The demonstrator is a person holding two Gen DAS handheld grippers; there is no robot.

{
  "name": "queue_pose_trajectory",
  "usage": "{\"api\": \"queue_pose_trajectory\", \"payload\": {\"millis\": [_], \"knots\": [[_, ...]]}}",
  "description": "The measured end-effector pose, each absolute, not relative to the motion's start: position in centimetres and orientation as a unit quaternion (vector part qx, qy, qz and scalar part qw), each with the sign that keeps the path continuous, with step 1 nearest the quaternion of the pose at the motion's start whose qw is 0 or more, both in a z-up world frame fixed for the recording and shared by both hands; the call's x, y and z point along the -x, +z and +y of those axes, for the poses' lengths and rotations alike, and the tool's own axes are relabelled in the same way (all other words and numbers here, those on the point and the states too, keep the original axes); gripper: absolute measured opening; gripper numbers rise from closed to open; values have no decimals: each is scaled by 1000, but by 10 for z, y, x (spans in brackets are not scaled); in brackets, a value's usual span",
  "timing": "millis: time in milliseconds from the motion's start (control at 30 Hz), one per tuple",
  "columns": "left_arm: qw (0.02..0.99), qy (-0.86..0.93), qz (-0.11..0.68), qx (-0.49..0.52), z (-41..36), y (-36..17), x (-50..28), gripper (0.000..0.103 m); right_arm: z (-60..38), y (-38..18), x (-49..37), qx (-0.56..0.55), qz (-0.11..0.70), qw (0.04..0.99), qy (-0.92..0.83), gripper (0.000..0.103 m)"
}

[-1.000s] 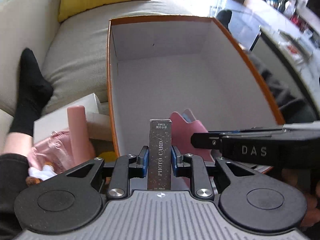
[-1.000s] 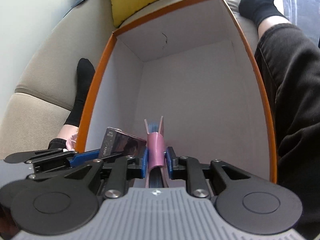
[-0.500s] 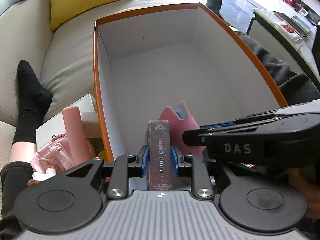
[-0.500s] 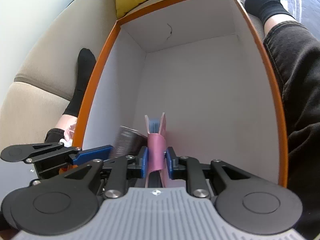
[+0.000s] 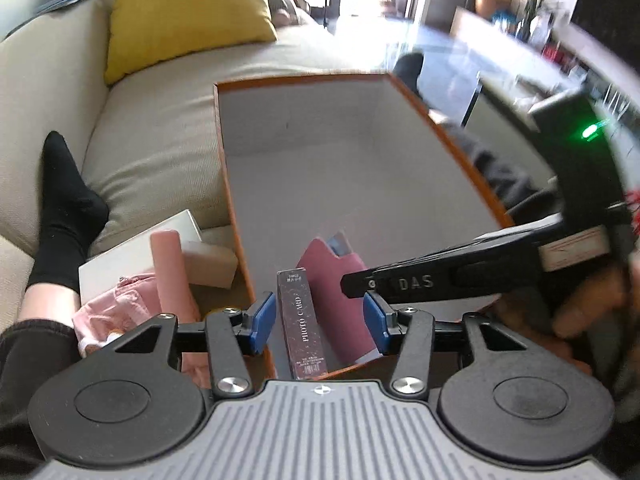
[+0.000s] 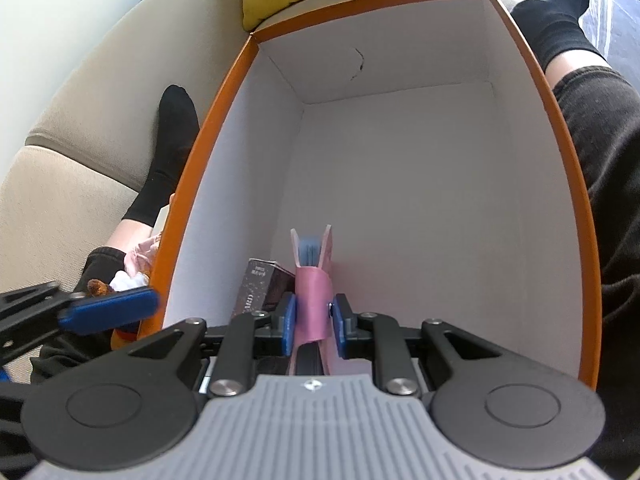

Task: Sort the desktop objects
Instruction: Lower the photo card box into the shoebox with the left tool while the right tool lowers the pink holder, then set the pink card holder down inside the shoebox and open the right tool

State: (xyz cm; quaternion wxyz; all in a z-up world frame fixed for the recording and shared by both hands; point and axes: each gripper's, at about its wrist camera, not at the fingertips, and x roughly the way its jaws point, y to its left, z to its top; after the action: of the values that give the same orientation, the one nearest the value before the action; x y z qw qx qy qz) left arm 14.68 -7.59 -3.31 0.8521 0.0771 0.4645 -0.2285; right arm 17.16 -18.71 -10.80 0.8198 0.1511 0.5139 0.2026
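Note:
A dark box marked PHOTO CARD (image 5: 302, 320) stands inside the near end of the orange-rimmed white box (image 5: 300, 79). My left gripper (image 5: 319, 320) straddles it. Its jaws are opening, and the blue pads (image 5: 264, 322) stand clear of both sides. My right gripper (image 6: 313, 322) is shut on a pink card holder (image 6: 313, 292) with blue cards in it. It holds the holder upright inside the white box (image 6: 360, 2), just right of the dark box (image 6: 260, 288). In the left wrist view the right gripper (image 5: 360, 286) crosses in from the right over the pink holder (image 5: 340, 280).
Left of the orange-rimmed box lie a pink tube (image 5: 170, 268), a white carton (image 5: 136, 256) and a pink cloth toy (image 5: 108, 312) on the beige sofa. A yellow cushion (image 5: 184, 12) sits behind. A person's legs in black socks (image 5: 64, 200) (image 6: 560, 12) flank the box.
The left jaws have spread off the PHOTO CARD box, which now stands free in the orange-rimmed box, and the left gripper has drawn back and up. The right gripper still grips the pink holder.

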Motion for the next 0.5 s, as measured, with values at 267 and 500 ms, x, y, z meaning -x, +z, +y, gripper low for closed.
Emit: {"api": "queue_pose_trajectory", "payload": {"millis": [267,500], "knots": [[878,-214,428,26,-24,-14,-140,61,-158,-100,-162,-117,518,822,205,21],[870,-199,444,76,0,-33,-146,61,-123,-90,-149,-76,516,828,205,22]]}}
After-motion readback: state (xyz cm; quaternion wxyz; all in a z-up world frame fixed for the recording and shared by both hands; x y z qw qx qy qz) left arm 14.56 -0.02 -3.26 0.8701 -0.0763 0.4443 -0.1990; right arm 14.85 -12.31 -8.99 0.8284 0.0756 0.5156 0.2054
